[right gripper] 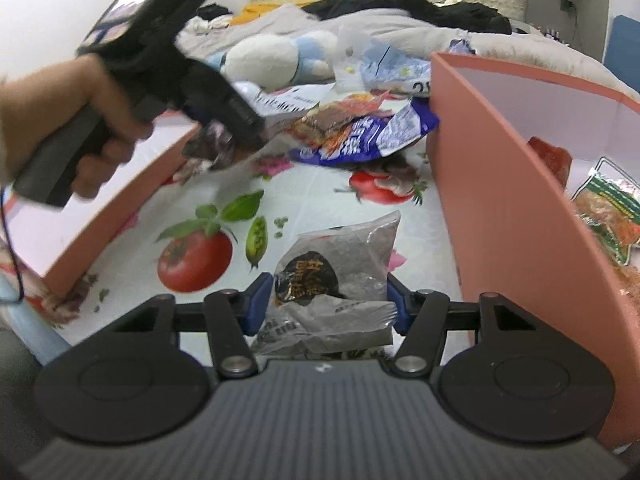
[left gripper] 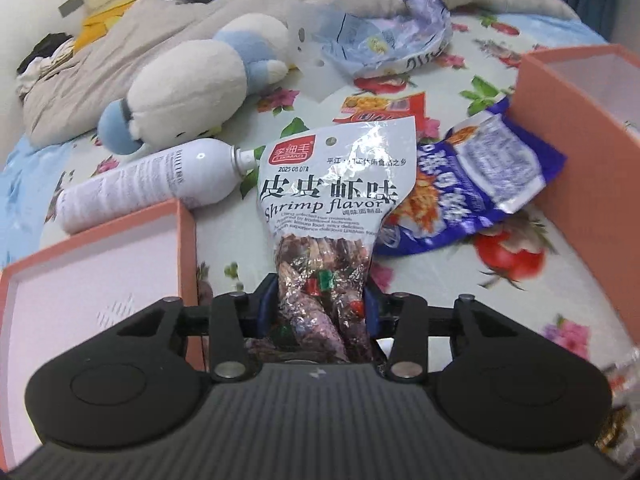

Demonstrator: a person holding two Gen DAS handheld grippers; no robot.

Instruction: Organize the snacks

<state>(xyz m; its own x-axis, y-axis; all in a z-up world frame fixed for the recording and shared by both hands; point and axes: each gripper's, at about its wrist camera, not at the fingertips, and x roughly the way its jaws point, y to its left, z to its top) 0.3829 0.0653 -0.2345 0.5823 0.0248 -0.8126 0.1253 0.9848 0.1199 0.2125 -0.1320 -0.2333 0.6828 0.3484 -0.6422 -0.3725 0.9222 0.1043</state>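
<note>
My left gripper (left gripper: 320,300) is shut on a white shrimp-flavor snack bag (left gripper: 332,188) and holds it above the bed, between two pink boxes. In the right wrist view the left gripper (right gripper: 224,136) shows at upper left, held by a hand, with that bag (right gripper: 208,148) in it. My right gripper (right gripper: 326,304) is shut on a grey snack bag with a black round label (right gripper: 340,264), just left of the right pink box (right gripper: 500,200). A blue snack bag (left gripper: 472,196) lies beyond, with a red packet (left gripper: 384,108) behind it.
A pink tray (left gripper: 184,240) is at the left, and the right pink box (left gripper: 568,120) holds orange and red packets (right gripper: 600,208). A white spray bottle (left gripper: 152,184), a plush toy (left gripper: 192,80), a light-blue bag (left gripper: 384,40) and grey bedding (left gripper: 120,40) lie further back.
</note>
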